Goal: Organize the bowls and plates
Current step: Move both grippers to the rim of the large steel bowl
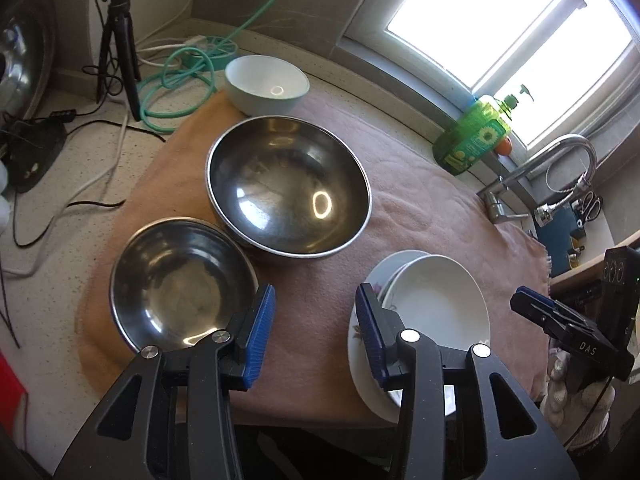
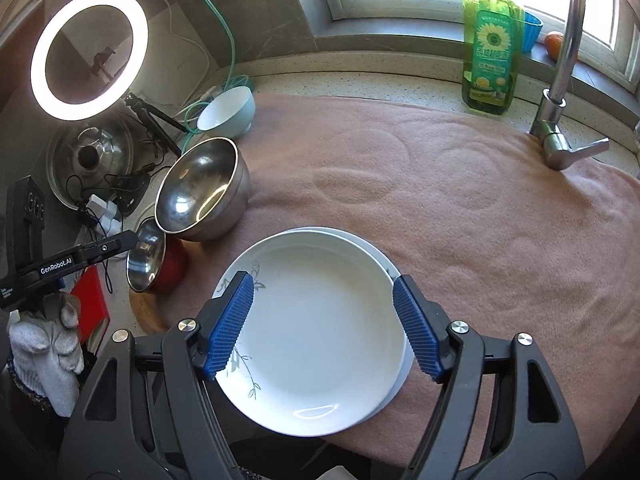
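A stack of white plates [image 2: 320,332] lies near the front edge of the pink towel [image 2: 480,208]; the top one is deep and plain, and a floral rim shows beneath it. My right gripper [image 2: 324,328] hangs open above the stack, its blue pads [image 2: 230,328] over the rim on either side. In the left wrist view my left gripper [image 1: 316,336] is open over bare towel, between a small steel bowl [image 1: 180,284] and the plates [image 1: 436,304]. Behind stand a large steel bowl [image 1: 288,184] and a pale blue ceramic bowl [image 1: 266,84].
A green soap bottle [image 2: 490,52] and a faucet [image 2: 560,80] stand at the back right by the window. A ring light [image 2: 88,48], tripod [image 1: 118,40], green hose [image 1: 180,80] and cables crowd the counter to the left. A gloved hand [image 2: 44,344] holds the left gripper.
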Available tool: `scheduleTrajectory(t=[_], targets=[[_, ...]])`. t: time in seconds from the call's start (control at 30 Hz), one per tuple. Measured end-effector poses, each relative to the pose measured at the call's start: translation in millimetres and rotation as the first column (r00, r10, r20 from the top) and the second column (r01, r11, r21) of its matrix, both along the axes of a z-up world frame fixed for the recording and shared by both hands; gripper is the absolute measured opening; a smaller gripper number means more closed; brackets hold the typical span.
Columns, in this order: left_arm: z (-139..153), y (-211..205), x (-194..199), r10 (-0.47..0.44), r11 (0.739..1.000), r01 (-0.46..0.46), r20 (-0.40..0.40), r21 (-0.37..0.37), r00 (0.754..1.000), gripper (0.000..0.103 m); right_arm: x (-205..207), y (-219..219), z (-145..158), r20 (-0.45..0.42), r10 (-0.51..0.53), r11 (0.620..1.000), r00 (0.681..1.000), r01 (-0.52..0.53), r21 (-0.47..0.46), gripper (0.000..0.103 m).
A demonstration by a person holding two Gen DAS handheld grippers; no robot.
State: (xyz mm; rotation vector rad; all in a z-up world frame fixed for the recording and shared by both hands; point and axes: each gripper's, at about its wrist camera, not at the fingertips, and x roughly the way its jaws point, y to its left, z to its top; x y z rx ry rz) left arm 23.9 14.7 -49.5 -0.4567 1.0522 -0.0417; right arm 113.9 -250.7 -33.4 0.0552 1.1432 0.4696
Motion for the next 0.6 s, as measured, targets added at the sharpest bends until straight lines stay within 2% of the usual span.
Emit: scheduleTrajectory(t=[0.17, 0.23, 0.27, 0.4, 0.47, 0.6], targets=[[11.5, 20.7, 4.4, 0.089, 0.995, -0.089, 0.018, 0.048, 0.996, 0.041, 14.6, 13.3, -1.4, -0.022, 0.051, 0.998, 0.998, -0.050, 0.036, 0.075], [13.0, 25.6, 9.1, 0.101, 0.993, -0.102, 0.015, 0.065, 0.995, 0.049, 19.4, 19.4, -1.9, -0.028, 0.063, 0.998, 0.998, -0.063, 0.027, 0.075], [13.6, 26.5, 12.4, 0.097, 0.992, -0.098, 0.012, 0.081, 0.995, 0.052, 21.5, 22.3, -1.5, -0.024, 0.068, 0.998, 0.997, -0.067, 0.019, 0.075], [11.6, 30.7, 27.1, 0.065, 0.989, -0.063, -0.006, 0.131, 0.998, 0.052, 27.7, 33.0, 3.3, 0.003, 0.069, 0.998, 0.998, -0.069, 0.007, 0.076], [9.0, 36.1, 35.1, 0.052, 0.989, -0.049, -0.015, 0.140, 0.999, 0.052, 30.7, 39.1, 5.2, 0.026, 0.058, 0.998, 0.998, -0.057, -0.013, 0.090], [2.3, 43.0, 52.5, -0.018, 0.987, 0.023, -0.031, 0.160, 0.999, 0.052, 34.8, 54.3, 8.7, 0.083, 0.007, 0.998, 0.997, -0.002, -0.061, 0.090]])
